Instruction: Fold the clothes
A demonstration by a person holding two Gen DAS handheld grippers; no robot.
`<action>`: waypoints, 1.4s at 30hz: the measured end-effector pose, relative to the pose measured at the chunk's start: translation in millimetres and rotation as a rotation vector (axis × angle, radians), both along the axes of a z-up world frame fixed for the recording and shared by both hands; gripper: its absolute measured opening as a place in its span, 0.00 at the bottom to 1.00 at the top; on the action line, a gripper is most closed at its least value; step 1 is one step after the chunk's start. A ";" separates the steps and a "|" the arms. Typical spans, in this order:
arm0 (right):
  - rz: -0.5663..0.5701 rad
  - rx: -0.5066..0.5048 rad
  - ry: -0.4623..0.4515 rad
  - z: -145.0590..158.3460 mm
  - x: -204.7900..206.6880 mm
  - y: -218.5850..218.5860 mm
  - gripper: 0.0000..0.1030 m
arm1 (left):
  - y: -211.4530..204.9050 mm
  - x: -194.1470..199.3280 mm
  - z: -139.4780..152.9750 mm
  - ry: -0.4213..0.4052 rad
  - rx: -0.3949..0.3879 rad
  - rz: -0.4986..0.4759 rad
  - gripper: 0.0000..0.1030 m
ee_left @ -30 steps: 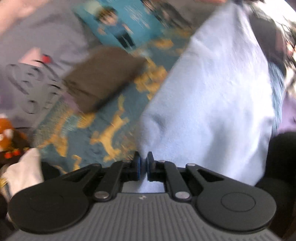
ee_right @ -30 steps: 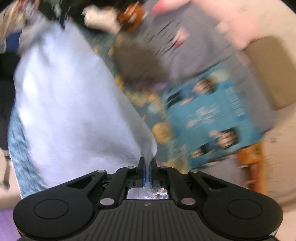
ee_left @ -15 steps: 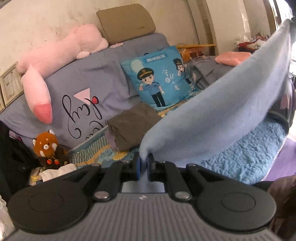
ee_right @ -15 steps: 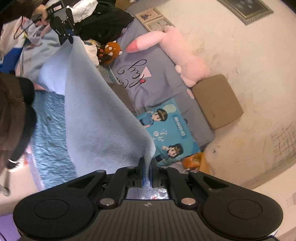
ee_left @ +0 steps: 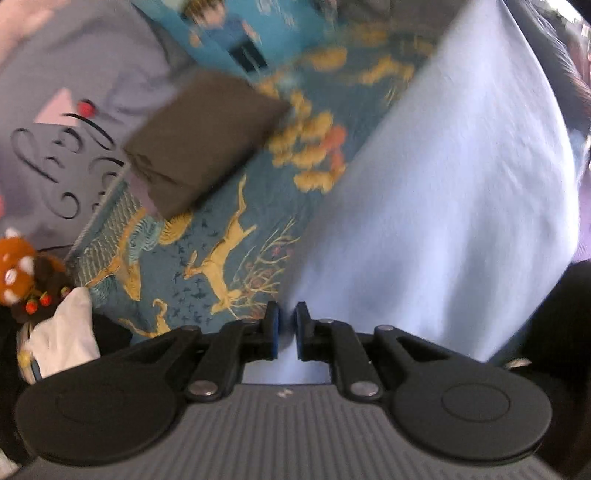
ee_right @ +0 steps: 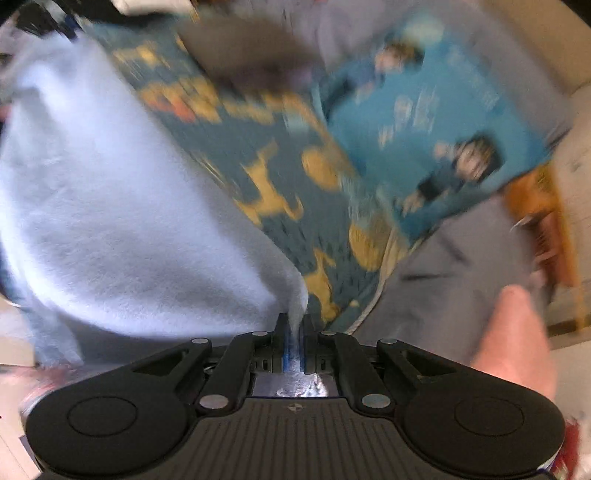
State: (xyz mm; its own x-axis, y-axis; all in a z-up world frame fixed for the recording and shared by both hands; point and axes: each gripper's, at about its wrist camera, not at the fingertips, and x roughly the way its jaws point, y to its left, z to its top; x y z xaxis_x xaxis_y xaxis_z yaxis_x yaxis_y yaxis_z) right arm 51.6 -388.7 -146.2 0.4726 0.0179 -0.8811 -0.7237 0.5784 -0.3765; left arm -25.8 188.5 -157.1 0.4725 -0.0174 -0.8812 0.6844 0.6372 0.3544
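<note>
A light blue cloth (ee_left: 443,206) hangs spread between my two grippers above a teal bedspread with gold deer (ee_left: 221,251). My left gripper (ee_left: 286,317) is shut on one corner, and a strip of the cloth shows between its blue pads. In the right wrist view the cloth (ee_right: 110,206) fills the left side, and my right gripper (ee_right: 294,321) is shut on its other corner. A folded dark brown garment (ee_left: 199,136) lies on the bedspread beyond the cloth; it also shows as a dark brown garment (ee_right: 251,48) at the top of the right view. Both views are motion-blurred.
A blue cartoon cushion (ee_left: 229,33) leans at the back, the same cushion (ee_right: 424,140) in the right view. Grey bedding with black script (ee_left: 74,129) lies left. A red panda plush (ee_left: 18,273) and a white cloth (ee_left: 62,332) sit at the left edge. A blurred pink shape (ee_right: 517,332) is close on the right.
Half a second ago both grippers were raised, looking level across the bed with the cloth stretched high. Now both point down at the bedspread and the cloth has come lower. Both grips hold.
</note>
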 end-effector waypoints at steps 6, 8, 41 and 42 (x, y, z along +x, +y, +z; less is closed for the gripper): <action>-0.037 -0.036 0.074 -66.5 89.8 15.4 0.05 | 11.9 76.7 -46.2 0.062 0.052 0.075 0.10; -0.025 -0.064 0.083 -74.5 101.2 17.1 0.05 | 19.3 94.3 -56.7 0.079 0.041 0.102 0.10; -1.090 0.711 -0.335 -125.3 -218.4 -22.4 0.64 | -183.5 -56.2 -52.2 0.109 -0.344 -0.025 0.60; -1.089 0.737 -0.340 -126.8 -211.2 -23.7 0.65 | -185.1 -53.3 -57.8 0.124 -0.347 -0.008 0.60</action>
